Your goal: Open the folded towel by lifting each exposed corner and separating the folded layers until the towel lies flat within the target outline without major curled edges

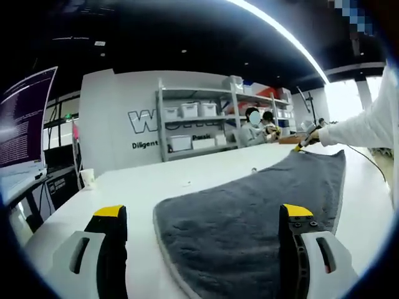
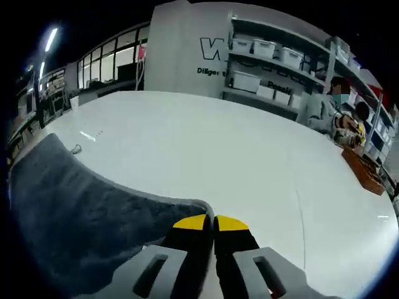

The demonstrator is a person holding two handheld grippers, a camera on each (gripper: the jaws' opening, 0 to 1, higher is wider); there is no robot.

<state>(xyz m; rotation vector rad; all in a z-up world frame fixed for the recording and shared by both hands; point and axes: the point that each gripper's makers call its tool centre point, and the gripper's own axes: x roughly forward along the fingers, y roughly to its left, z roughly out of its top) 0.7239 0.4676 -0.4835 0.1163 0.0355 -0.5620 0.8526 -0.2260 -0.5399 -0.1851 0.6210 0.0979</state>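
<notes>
- White worktop point(image 1: 187, 180) ahead, gray towel point(image 1: 249, 218) between my left gripper point(image 1: 202, 218) jaws, spread wide, empty.
- Right gripper point(image 2: 209, 222) clamped on the towel's far corner; I'd draw outward, low and taut, so edges don't curl.

Both views skim low over the white table point(image 1: 187, 180), facing shared shelves point(image 2: 280, 62).

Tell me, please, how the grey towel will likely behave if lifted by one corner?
The grey plush fabric towel probably droops limply: it lies draped on the white table. The right tongs, closed at its corner, will likely drag it along. Its thick pile suggests moderate weight.
</notes>
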